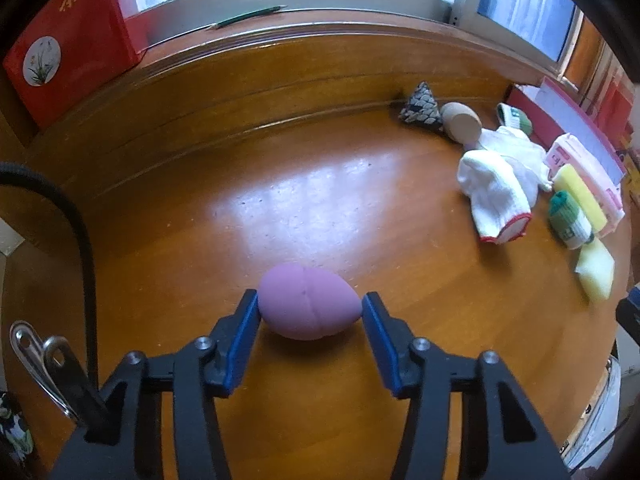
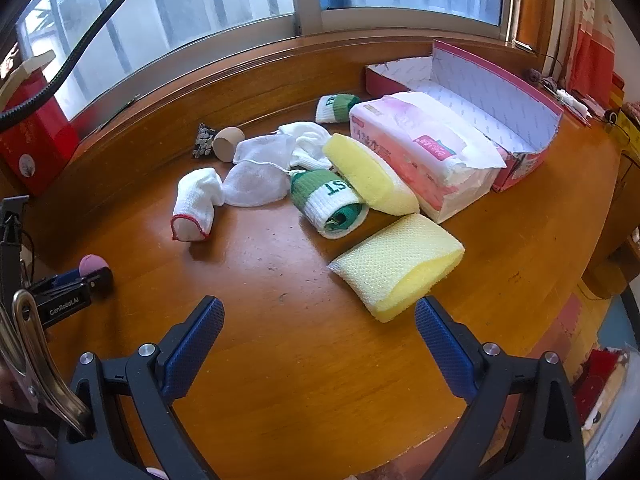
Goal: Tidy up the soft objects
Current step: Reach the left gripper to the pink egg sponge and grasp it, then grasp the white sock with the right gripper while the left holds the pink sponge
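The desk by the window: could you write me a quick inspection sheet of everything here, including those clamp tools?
Surface: glossy wooden desk, window glare on it.
Job's things: purple egg-shaped sponge between the left gripper's fingers; two yellow sponges; white glove; white cloths; two green-and-white sock rolls; tan egg-shaped sponge; patterned pouch.
Clutter: tissue pack beside an open pink box.
Grippers: left around the purple sponge, jaws at its sides; right gripper open, holding nothing.
Cables: black cable beside the left gripper.
Surroundings: window, red box on the sill.
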The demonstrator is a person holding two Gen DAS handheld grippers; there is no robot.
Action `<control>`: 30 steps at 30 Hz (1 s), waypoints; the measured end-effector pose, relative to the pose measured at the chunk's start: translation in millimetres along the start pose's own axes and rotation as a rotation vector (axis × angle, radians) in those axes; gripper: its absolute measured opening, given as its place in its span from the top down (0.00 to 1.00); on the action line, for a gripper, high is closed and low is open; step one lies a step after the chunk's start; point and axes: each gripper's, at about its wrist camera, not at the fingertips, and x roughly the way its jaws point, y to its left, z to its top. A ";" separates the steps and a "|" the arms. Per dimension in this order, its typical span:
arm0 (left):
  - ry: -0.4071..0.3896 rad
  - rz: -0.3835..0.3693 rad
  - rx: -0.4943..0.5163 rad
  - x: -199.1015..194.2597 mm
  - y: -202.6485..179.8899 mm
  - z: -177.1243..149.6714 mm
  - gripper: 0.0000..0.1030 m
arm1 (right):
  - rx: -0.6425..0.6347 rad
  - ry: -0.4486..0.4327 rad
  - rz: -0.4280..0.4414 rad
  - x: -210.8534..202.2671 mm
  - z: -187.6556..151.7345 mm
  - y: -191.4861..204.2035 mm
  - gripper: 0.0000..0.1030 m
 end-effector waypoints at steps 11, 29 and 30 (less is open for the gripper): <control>-0.036 -0.016 -0.012 -13.9 4.1 5.6 0.48 | -0.135 0.003 0.075 17.8 20.0 43.0 0.04; -0.028 -0.025 -0.033 -3.3 8.8 20.5 0.48 | -0.190 -0.027 0.165 69.7 53.9 105.3 0.18; -0.026 -0.026 -0.033 -2.4 8.5 20.9 0.48 | -0.185 -0.028 0.170 72.4 55.9 106.5 0.23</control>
